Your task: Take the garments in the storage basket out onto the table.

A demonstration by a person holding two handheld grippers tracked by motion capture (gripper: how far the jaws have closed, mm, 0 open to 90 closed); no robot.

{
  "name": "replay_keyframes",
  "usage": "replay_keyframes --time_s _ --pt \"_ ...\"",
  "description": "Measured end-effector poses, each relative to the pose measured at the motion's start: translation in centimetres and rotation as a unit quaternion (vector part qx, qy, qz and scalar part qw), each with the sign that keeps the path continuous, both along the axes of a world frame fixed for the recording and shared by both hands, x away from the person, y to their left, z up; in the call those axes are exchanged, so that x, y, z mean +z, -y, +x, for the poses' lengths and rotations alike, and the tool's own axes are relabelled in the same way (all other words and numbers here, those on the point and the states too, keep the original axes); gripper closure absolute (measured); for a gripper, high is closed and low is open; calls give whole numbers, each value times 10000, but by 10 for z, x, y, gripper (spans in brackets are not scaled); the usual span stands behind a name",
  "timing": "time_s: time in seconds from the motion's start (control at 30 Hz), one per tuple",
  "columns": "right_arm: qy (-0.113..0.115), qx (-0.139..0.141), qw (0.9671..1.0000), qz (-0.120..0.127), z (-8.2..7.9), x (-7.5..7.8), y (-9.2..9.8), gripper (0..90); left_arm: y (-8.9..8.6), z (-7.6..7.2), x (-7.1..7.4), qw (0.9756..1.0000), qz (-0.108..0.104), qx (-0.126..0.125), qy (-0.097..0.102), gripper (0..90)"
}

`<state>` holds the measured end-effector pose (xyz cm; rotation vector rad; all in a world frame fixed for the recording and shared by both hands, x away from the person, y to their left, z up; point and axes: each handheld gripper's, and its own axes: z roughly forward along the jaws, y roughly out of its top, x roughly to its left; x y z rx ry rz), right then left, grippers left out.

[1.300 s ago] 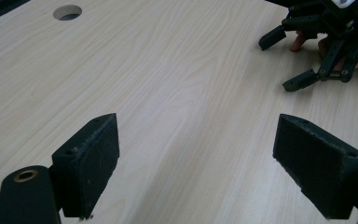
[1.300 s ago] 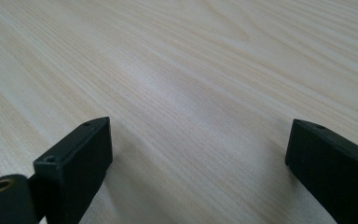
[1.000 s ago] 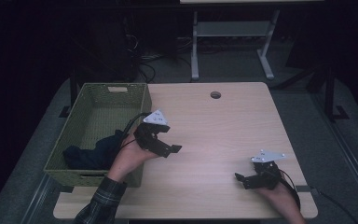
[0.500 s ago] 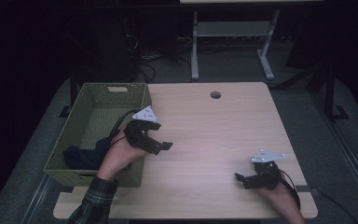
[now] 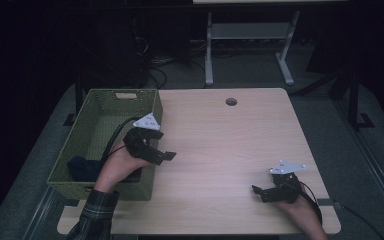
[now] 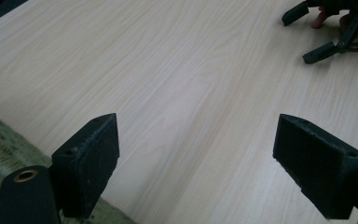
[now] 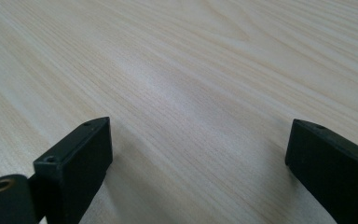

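My left gripper hovers over the right rim of a green woven basket at the table's left side, its jaws pointing right across the table. In the left gripper view the left gripper is open, with bare wood between its jaws. A dark blue cloth lies in the basket's near end, partly hidden by the person's hand. My right gripper rests low near the table's front right corner. It is open with nothing in it, and shows far off as the right gripper too.
The light wooden table has a round cable hole near its far edge. The basket's woven rim shows at the lower left of the left gripper view. A metal stand and cables sit on the floor behind.
My left gripper has drifted a little left and back, from above the table toward the basket's right rim. The right gripper has stayed put.
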<state>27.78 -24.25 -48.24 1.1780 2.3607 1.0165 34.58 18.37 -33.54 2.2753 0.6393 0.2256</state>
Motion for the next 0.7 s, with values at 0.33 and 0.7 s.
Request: replay_keyframes --time_s 0.33,0.7 --pt "-1 0 10000 0 0 0 0 70 -19 -2 5 9997 126 192 34 142" --pt "2 2 10000 1 0 0 0 69 -36 -4 7 9988 261 423 45 142"
